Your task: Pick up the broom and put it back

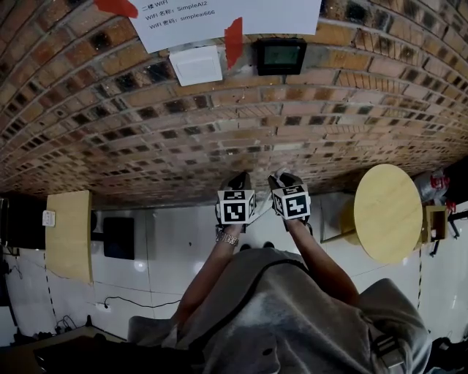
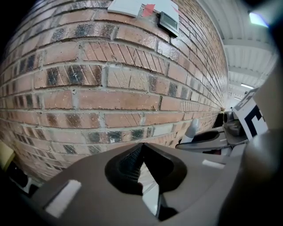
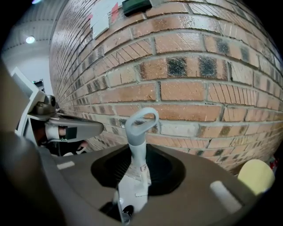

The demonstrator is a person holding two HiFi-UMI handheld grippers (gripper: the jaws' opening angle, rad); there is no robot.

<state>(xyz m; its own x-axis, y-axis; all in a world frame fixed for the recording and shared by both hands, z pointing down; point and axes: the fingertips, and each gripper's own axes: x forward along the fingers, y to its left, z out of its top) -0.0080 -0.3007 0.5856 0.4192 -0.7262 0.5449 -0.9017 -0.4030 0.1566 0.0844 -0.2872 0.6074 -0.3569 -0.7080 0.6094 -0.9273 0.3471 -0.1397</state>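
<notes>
The broom's white handle [image 3: 136, 152], with a hanging loop at its top, stands upright between the jaws of my right gripper [image 3: 139, 160], which is shut on it close to the brick wall [image 3: 190, 66]. The brush end is hidden below. My left gripper [image 2: 140, 148] has its jaw tips together with nothing between them, and it points at the same wall. From the left gripper view, the right gripper [image 2: 208, 137] is at the right with the handle's tip [image 2: 191, 131] sticking up from it. In the head view both grippers [image 1: 240, 179] [image 1: 282, 178] are side by side near the wall's base.
A round wooden table [image 1: 387, 213] stands to the right by the wall. A wooden panel [image 1: 69, 235] and a dark box [image 1: 118, 237] are at the left. A white paper notice [image 1: 212, 18], a white box [image 1: 196, 65] and a small black display [image 1: 278, 55] hang on the wall.
</notes>
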